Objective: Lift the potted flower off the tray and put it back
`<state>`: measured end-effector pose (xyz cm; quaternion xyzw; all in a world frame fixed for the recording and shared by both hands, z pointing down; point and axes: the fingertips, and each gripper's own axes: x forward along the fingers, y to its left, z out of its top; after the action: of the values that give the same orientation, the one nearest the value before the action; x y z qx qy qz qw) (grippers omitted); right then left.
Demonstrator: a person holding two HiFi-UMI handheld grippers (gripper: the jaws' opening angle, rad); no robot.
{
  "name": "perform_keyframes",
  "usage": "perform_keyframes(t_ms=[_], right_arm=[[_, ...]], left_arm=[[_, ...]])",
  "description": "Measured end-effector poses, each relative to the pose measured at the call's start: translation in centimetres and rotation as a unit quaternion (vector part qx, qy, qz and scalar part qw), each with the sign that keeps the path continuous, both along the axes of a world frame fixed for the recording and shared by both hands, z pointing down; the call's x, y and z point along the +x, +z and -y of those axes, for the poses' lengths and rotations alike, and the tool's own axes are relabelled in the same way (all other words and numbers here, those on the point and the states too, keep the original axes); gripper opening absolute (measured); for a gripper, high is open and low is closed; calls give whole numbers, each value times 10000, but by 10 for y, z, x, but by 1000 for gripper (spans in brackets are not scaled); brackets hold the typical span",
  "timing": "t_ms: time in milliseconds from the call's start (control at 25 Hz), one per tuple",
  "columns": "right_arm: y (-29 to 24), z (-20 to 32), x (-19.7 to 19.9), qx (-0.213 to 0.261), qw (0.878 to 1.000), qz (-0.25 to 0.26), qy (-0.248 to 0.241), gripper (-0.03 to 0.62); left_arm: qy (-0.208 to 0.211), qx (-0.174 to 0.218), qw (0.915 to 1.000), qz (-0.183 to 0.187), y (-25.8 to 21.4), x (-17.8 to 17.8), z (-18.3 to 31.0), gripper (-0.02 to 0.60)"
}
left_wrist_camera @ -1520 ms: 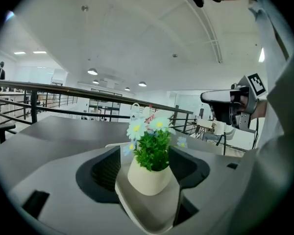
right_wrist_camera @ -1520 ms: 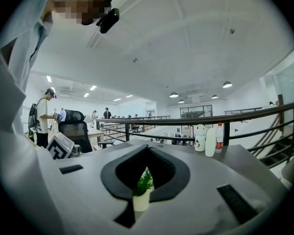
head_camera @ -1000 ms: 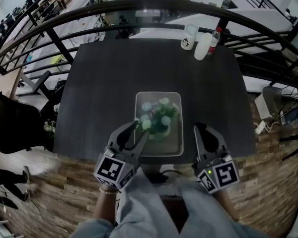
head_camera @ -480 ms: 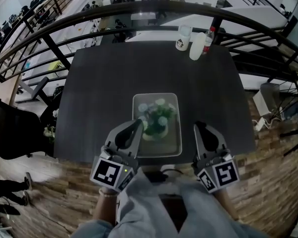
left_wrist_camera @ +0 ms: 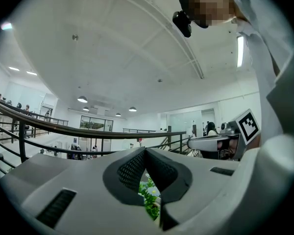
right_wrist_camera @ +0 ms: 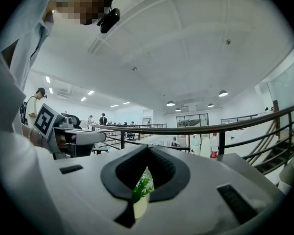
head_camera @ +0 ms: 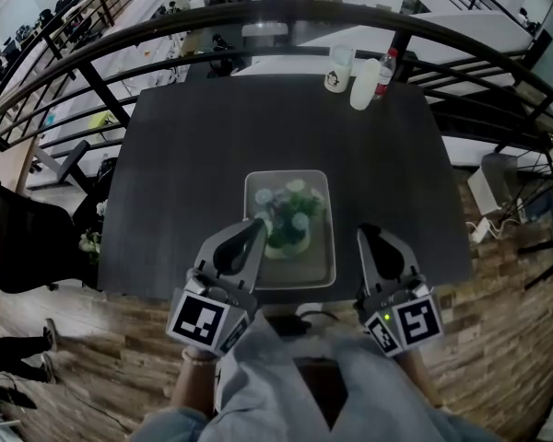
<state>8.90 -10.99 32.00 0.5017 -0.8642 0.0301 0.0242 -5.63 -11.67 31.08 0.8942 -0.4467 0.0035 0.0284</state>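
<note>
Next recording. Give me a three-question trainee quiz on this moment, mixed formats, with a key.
1. Short answer: in the head view, the potted flower lies within the outline of what?
2. Multiple choice: whose tips are nearer the flower? A. left hand-held gripper B. right hand-held gripper
3. True or false: the right hand-held gripper's jaws stand wide apart.
Key: 1. the tray; 2. A; 3. false, they are together.
</note>
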Motion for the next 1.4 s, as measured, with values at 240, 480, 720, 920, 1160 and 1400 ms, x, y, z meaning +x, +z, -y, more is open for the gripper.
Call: perform_keyframes(t_ms=[240,480,720,920,1160,1400], right_arm=[[-1,-1,2,10,10000,-40,-1,3],[-1,-2,4,14,10000,-51,29,3],[0,-3,4,-10,10000,-76,35,3],[2,-5,3,-20,9999,-91,39,3],[3,-7,7,-39,9999,-104,84,3],[2,-8,8,-28,9999,-108,117,3]], left_arm=[[44,10,10000,26,-1,4,1,2],[109,-4,9999,50,0,7,0,2],[128,-57,9999,76,2,7,0,2],[121,-192,9996,174,8,6,-1,2],[202,-62,9998,39,5,12,-1,2],[238,-116,9996,89,7,13,-2,2]])
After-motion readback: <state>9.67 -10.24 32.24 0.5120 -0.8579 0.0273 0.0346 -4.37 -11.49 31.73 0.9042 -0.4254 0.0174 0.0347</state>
